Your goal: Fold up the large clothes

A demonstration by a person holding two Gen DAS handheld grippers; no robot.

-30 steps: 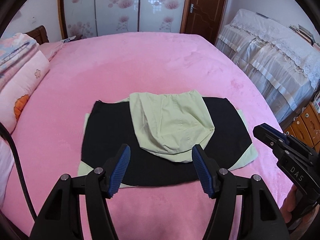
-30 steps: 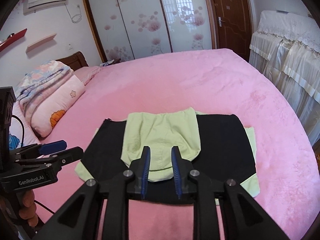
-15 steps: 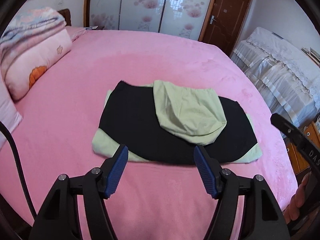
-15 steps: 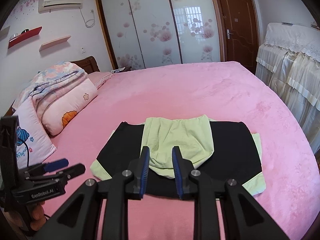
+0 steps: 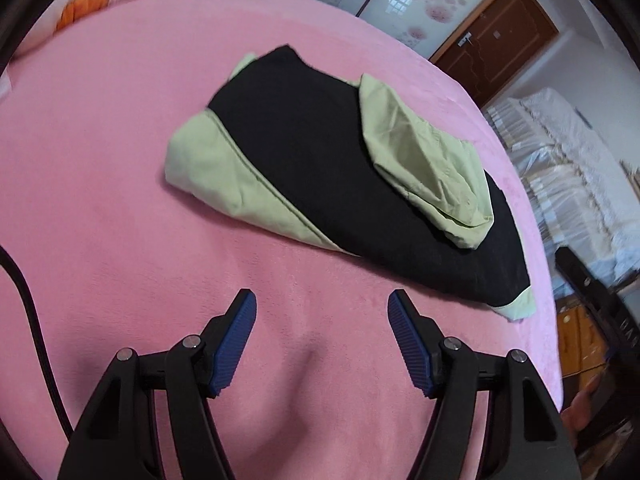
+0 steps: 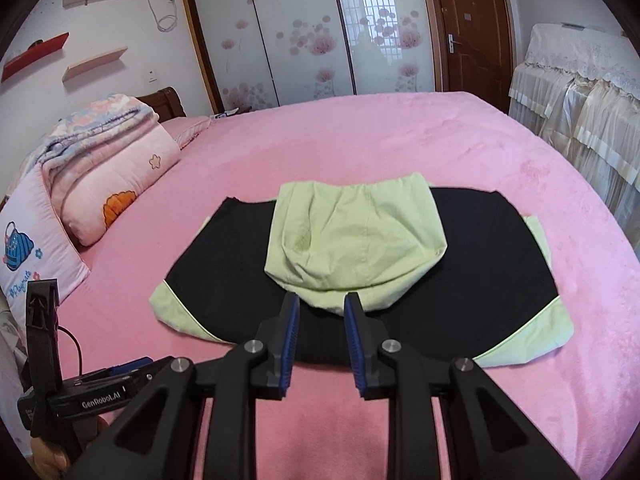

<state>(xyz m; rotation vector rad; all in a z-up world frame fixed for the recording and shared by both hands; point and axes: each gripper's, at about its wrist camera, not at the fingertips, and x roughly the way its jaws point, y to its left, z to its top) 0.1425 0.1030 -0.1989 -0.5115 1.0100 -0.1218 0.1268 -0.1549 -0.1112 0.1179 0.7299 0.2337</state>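
Both grippers have dropped toward the bed [image 6: 400, 140] – left gripper [image 5: 322, 312] wide and empty near the hoodie [image 5: 320, 152]'s green corner, right gripper [image 6: 319, 312] narrow, gripping nothing – so next fold means pinching that near hem.

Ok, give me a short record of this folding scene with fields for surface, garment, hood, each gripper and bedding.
surface: pink bedspread
garment: black and light green hooded jacket, partly folded, lying flat on the bedspread
hood: light green hood, laid over the black panel
left gripper: open, nothing between its pads, over bare bedspread short of the jacket's near edge
right gripper: narrowly open, holding nothing, near the jacket's near edge below the hood
bedding: folded quilt and pillow at the headboard end
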